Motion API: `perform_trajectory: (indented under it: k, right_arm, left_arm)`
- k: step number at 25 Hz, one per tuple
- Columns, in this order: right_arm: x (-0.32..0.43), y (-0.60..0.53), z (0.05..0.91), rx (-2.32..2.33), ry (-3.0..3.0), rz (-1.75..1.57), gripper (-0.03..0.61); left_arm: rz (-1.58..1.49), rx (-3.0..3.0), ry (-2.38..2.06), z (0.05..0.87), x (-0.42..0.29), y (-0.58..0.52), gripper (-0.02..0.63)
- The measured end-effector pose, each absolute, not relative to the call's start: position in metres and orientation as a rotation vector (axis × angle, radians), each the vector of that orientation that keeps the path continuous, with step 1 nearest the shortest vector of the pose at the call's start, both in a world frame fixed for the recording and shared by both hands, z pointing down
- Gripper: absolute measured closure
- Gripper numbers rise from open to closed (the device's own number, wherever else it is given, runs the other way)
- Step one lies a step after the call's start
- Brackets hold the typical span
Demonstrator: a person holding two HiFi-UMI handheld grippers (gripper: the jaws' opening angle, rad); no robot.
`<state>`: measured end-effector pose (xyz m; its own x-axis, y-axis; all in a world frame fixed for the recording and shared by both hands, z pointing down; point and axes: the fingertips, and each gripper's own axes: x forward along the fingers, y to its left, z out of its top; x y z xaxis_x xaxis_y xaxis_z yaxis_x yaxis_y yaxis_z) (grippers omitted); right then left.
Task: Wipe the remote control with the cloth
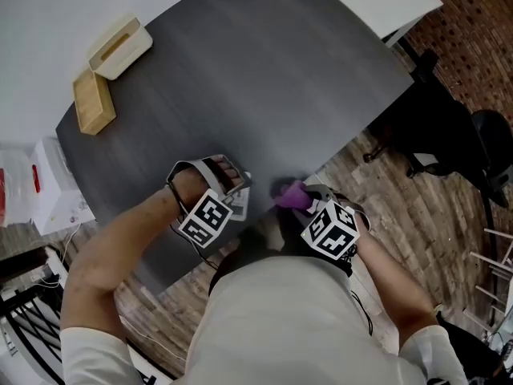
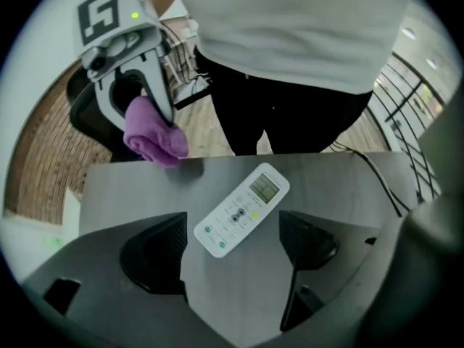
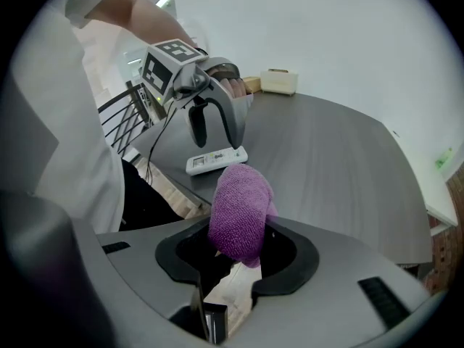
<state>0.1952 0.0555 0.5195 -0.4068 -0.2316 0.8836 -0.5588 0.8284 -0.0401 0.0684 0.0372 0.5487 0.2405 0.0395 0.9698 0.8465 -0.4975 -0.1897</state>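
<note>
Gripping fuzzy purple cloth (image 3: 239,209) | slim rectangular white remote control (image 2: 243,210) | grey woodgrain table (image 1: 264,79)

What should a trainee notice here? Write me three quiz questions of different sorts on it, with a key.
1. True or false: the right gripper is shut on the purple cloth.
2. Where is the remote control?
A. Clamped in closed jaws
B. Flat on the table, ungripped, between the open jaws of the left gripper
C. Covered by the cloth
3. Fill in: the remote control lies with its screen and buttons facing ___.

Key: 1 true; 2 B; 3 up.
</note>
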Motion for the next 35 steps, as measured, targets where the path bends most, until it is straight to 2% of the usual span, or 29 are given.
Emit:
perform_trajectory:
  k: [10, 31, 33, 34, 35]
  right_arm:
    - [0.222, 0.07, 0.518, 0.737, -1.963, 0.488, 0.437]
    - [0.194, 0.063, 0.519, 0.676, -1.978, 0.449, 0.437]
    - [0.194, 0.063, 0.519, 0.676, -1.978, 0.453, 0.437]
    - [0.195, 0.064, 0.519, 0.676, -1.978, 0.455, 0.437]
    - [0.195, 0.065, 0.519, 0.675, -1.978, 0.456, 0.437]
  left_arm:
    - [-1.311, -1.374, -1.126, 0.58, 0.069, 0.037, 0.241]
    - [-1.414, -1.39, -1.061, 0.589, 0.064, 0.035, 0.249]
    - [-1.475, -1.452, -1.022, 0.588, 0.065, 0.033, 0.287]
    - [-1.517, -1.503, -0.989, 0.587, 0.065, 0.033, 0.344]
    - [-1.564, -1.558, -0.951, 0.587, 0.065, 0.032, 0.349]
